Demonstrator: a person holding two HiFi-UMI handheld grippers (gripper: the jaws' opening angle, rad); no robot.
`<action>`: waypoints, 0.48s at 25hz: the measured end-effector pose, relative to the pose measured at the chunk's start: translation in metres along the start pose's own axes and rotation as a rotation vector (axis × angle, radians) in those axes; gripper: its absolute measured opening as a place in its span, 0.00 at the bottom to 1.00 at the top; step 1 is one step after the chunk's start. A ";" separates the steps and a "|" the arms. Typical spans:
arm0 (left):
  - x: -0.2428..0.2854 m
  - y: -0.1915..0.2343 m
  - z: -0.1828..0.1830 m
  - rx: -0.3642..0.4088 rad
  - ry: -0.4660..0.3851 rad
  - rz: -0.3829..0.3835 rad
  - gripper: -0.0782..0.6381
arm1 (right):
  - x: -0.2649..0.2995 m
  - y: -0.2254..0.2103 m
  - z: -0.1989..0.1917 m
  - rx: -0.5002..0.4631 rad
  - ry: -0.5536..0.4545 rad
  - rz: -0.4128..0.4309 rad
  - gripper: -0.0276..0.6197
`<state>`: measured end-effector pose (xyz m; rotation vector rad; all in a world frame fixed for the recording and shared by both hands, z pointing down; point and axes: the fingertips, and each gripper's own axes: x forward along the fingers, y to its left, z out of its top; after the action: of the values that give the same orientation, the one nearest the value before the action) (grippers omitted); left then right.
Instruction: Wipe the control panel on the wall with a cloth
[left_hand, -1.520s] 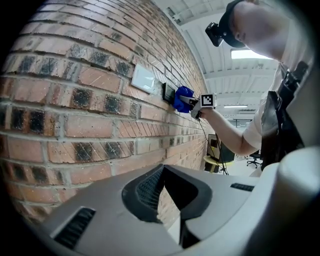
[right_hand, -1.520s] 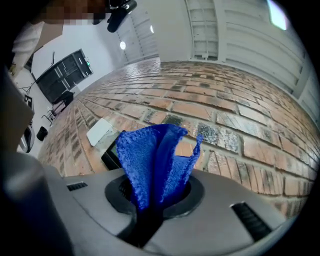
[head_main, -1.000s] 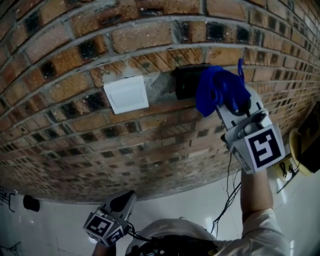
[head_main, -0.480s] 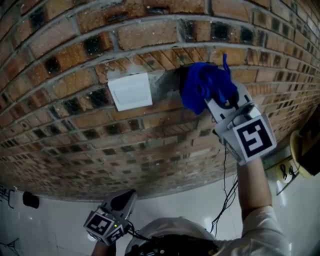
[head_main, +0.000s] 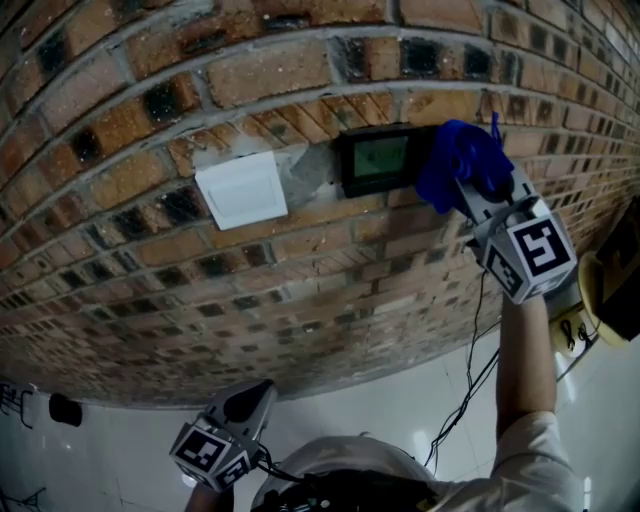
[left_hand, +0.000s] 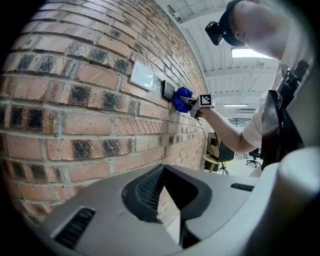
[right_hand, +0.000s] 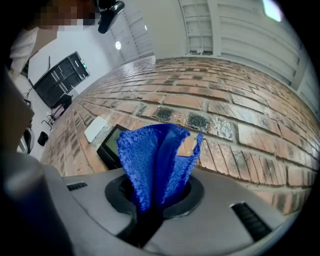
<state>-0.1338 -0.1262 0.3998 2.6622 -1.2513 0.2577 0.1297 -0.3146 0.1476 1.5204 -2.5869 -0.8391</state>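
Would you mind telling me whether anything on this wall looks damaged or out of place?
Only one thing: a rough grey patch smeared on the brick wall between the white plate and the control panel, like a crude repair. The panel looks intact, and the blue cloth sits in the right gripper.

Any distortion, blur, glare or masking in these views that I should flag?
Head view: brick wall courses bow from the fisheye lens; control panel is sharp with no glare. Left gripper view: dark round vignette, ceiling light blown out. Right gripper view: mosaic patch at top left, blue cloth crisp.
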 end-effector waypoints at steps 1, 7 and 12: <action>0.000 0.000 0.000 0.000 0.000 0.000 0.11 | 0.000 -0.001 -0.001 0.003 0.000 -0.002 0.18; -0.006 0.007 -0.003 -0.015 0.001 0.019 0.11 | -0.010 0.030 0.034 -0.016 -0.053 0.027 0.18; -0.010 0.010 -0.005 -0.016 -0.002 0.028 0.11 | 0.008 0.094 0.064 -0.032 -0.099 0.172 0.18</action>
<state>-0.1479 -0.1237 0.4033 2.6340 -1.2863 0.2475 0.0315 -0.2577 0.1339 1.2571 -2.7102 -0.9549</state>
